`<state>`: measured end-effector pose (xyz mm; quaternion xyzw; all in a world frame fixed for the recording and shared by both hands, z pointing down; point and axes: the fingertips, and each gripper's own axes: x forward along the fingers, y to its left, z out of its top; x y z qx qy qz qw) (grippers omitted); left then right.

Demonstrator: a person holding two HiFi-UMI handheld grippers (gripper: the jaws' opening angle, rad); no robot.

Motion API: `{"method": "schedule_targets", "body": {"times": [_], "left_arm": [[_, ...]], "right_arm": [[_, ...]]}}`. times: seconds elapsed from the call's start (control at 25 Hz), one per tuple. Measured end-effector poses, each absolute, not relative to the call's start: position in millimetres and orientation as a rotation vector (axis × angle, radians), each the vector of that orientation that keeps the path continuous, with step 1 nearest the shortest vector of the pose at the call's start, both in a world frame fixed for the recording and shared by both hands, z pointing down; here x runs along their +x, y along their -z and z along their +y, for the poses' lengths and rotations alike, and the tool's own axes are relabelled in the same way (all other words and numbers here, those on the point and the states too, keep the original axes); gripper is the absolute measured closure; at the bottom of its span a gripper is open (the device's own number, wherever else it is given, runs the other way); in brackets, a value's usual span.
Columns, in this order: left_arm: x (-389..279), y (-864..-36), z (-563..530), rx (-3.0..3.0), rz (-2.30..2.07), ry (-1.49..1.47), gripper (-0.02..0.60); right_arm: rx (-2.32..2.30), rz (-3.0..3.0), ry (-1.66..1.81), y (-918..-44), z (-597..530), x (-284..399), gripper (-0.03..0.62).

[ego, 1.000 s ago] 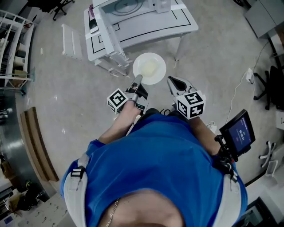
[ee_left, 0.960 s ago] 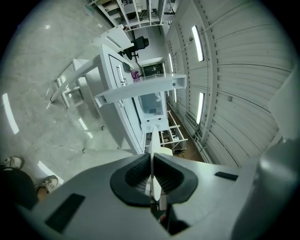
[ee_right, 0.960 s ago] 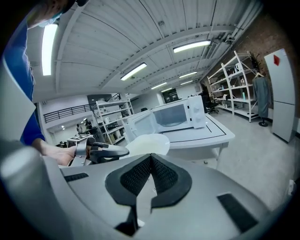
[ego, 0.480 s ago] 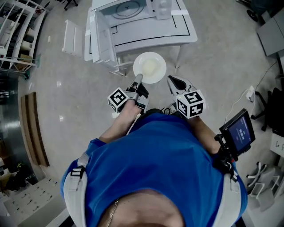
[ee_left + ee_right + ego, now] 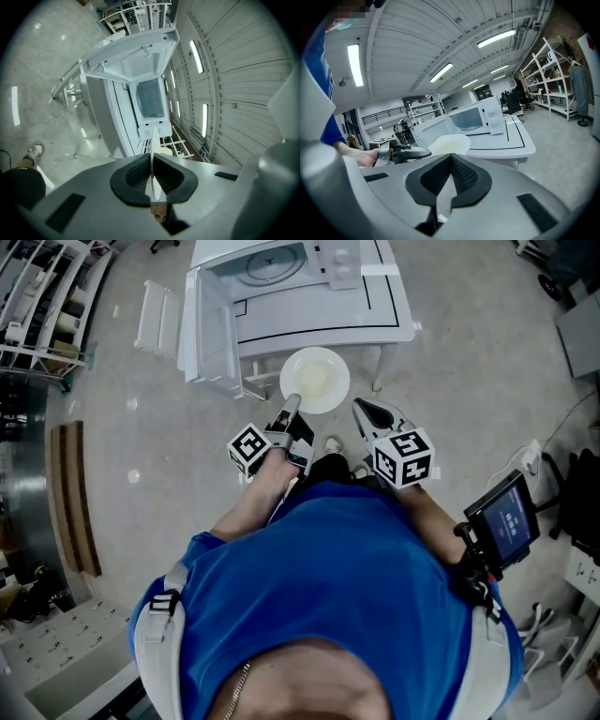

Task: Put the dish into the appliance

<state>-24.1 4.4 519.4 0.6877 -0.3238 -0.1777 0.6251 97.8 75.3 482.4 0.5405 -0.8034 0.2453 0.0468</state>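
In the left gripper's fingers: the white dish (image 5: pixel 316 381), pinched by its near rim and held clear of every surface; the left gripper view shows it edge-on (image 5: pixel 153 159) as a thin white blade between the pads.
Dish position: in the air above the floor (image 5: pixel 141 427), just at the near edge of the counter (image 5: pixel 319 310), outside the appliance.
Left gripper (image 5: pixel 292 404): fingers pressed onto the dish rim from both sides; its marker cube (image 5: pixel 249 451) faces up by the person's forearm.
Right gripper (image 5: pixel 361 409): just beside the dish on its right, not touching it; in its own view the fingers (image 5: pixel 461 176) meet at their tips with nothing between them.
Right gripper's outlook: the dish (image 5: pixel 449 143) and the left gripper (image 5: pixel 405 152) show to its left.
Appliance: a white microwave (image 5: pixel 281 259) on the far part of the counter, its door (image 5: pixel 211 324) swung open towards the person's left; the left gripper view looks towards the open cavity (image 5: pixel 150 96).
Person: blue shirt (image 5: pixel 328 596) fills the lower head view; a shoe (image 5: pixel 33 151) shows on the floor.
Surroundings: shelf rack (image 5: pixel 42 296) at the upper left, small screen (image 5: pixel 506 518) at the person's right side.
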Motion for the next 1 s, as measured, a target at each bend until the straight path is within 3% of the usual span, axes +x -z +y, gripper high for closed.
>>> {"method": "schedule_targets", "body": {"times": [0.68, 1.0], "left_arm": [[12, -534, -126, 1.516, -0.827, 0.479, 0.565], [-1, -528, -160, 1.485, -0.861, 0.530, 0.565]], "right_arm": [[1.533, -2.459, -0.740, -490, -56, 143, 0.594], [1.471, -2.469, -0.706, -481, -97, 133, 0.594]]}}
